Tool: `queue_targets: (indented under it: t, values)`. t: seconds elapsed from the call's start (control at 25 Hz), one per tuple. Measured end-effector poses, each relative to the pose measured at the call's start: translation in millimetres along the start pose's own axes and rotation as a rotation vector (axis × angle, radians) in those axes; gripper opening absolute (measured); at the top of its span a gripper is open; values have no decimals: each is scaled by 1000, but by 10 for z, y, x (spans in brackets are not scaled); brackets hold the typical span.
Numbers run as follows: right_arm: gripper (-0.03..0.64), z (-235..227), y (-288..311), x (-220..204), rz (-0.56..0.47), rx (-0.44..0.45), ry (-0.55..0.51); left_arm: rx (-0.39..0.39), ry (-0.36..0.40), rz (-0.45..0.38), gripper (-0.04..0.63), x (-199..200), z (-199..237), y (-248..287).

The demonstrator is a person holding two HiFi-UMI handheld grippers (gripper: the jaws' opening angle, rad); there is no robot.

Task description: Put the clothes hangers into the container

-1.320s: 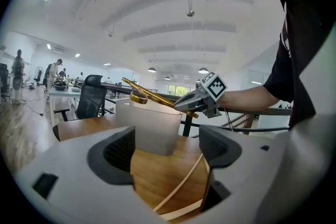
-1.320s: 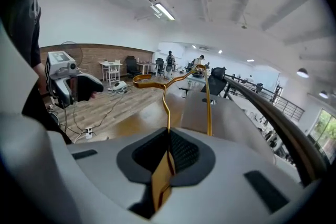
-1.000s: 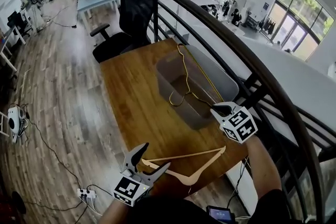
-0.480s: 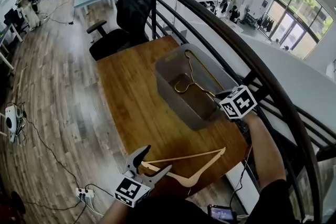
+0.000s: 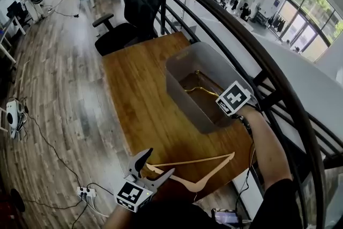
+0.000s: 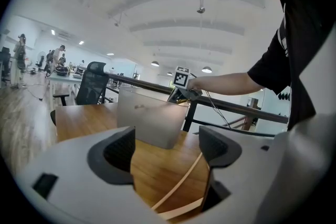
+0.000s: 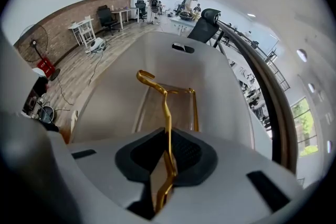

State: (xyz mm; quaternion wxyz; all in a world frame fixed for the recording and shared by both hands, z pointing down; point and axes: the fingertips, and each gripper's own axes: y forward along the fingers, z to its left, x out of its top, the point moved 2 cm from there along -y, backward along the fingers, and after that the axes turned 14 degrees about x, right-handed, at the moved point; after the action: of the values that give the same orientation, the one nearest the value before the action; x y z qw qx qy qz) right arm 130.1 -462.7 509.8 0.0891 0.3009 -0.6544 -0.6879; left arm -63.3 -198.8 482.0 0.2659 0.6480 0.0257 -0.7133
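Note:
A gold wire hanger reaches from my right gripper down into the grey container. Its hook rests near the container floor. The jaws are opening, and the pads still touch the wire between them. From the head view, that gripper hovers over the container's near right corner, with the gold hanger lying low inside. A wooden hanger lies on the table near the front edge. My left gripper stands open at its left end; in the left gripper view the hanger's bars pass between the spread jaws.
A dark metal railing runs right behind the container and along the table's right side. A black office chair stands at the table's far end. The wooden table has a bare stretch left of the container. Cables and a power strip lie on the floor.
My right gripper has lowered the gold hanger from standing high above the container to lying down inside it. The left gripper and the wooden hanger have stayed put.

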Motion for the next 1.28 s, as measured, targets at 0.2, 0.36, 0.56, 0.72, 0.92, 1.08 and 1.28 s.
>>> queue_targets:
  t: [0.2,0.36,0.56,0.72,0.92,1.08,1.28]
  values:
    - [35,29,133,55,30,-20,-30,17,-13,7,370,-16,68,-38]
    - [51,34,209,80,35,-46,-66,20,-17,11,370,-44,119,-17]
    - [136,23,202,146,-2,-44,-95,15,-7,17,370,-49,171,52]
    - [154,116,26,115,-52,-79,-112,13,-3,23,370,-44,102,-18]
    - [152,187,-350,242,-268,-181,-138,25,6,15,370,-30,137,12]
    - [124,369,-843,334,-550,-252,-143,42,9,8,370,6,195,44]
    - [92,733,-1275,187,-794,-216,-131,48,41,-7,368,78,206,62]
